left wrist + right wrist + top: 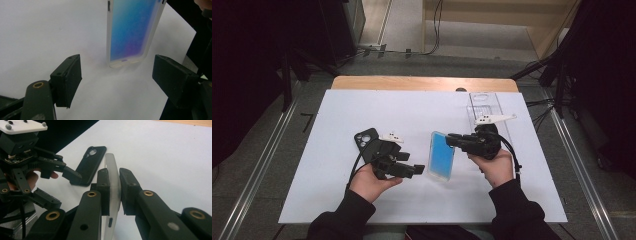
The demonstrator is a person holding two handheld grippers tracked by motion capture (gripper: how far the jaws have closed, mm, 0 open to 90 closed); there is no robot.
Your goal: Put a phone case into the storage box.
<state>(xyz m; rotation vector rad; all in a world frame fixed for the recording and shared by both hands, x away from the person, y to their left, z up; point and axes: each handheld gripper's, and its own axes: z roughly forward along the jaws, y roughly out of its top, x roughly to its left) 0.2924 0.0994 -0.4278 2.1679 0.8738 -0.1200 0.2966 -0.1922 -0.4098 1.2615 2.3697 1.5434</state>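
Note:
A blue phone in a clear, milky case (442,156) stands on edge on the white sheet (377,107), tilted a little. My right gripper (452,140) is shut on its upper rim, and in the right gripper view the two black pads clamp the case's edge (113,177). My left gripper (414,170) is open just left of the phone, pointing at it. In the left gripper view the phone's lower end (127,32) lies ahead of the spread pads (67,80), apart from them. A black phone (366,137) lies back up behind the left hand.
A clear plastic tray (486,102) lies at the back right of the sheet, behind the right gripper. The wooden table edge (422,83) shows beyond the sheet. Dark stands and cables flank the table on the floor.

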